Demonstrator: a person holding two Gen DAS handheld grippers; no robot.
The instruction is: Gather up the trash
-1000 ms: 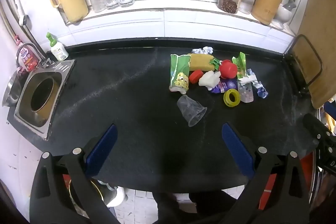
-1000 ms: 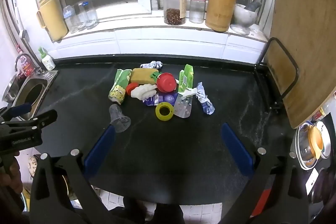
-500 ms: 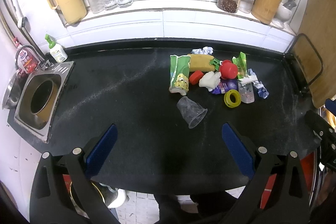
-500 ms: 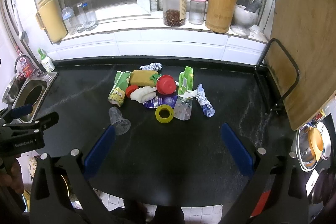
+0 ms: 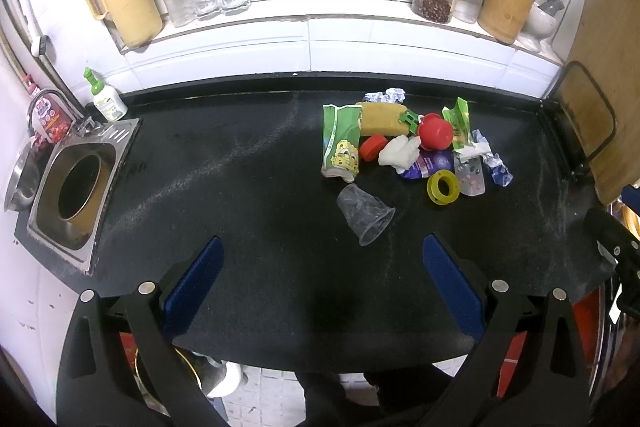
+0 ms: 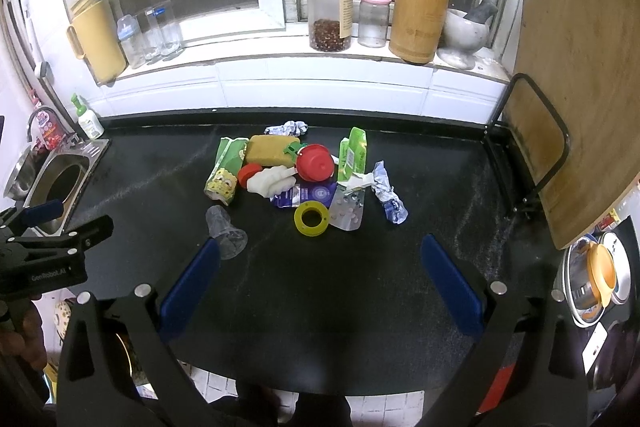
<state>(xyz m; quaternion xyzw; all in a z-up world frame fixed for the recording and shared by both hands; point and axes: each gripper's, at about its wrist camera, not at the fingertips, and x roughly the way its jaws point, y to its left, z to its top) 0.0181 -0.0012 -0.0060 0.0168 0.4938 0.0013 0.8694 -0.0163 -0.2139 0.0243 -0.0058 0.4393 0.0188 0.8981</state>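
Note:
A pile of trash lies on the black counter (image 5: 240, 187): a clear plastic cup (image 5: 366, 213) on its side, a green snack wrapper (image 5: 340, 147), a yellow sponge (image 5: 382, 117), a red cap (image 5: 436, 131), a yellow tape ring (image 5: 442, 187), a pill blister (image 5: 472, 175) and crumpled paper. The pile also shows in the right wrist view, with the cup (image 6: 224, 231) and the tape ring (image 6: 312, 219). My left gripper (image 5: 320, 283) is open and empty, near the front edge, short of the cup. My right gripper (image 6: 320, 279) is open and empty, short of the tape ring.
A small sink (image 5: 76, 187) is set in the counter's left end. A soap bottle (image 5: 106, 101) stands behind it. Jars, glasses and a utensil holder (image 6: 418, 27) line the windowsill. A wooden board (image 6: 580, 67) leans in a rack at the right.
Both grippers have drawn back and risen slightly, so the trash pile looks a little farther away. Nothing on the counter has moved.

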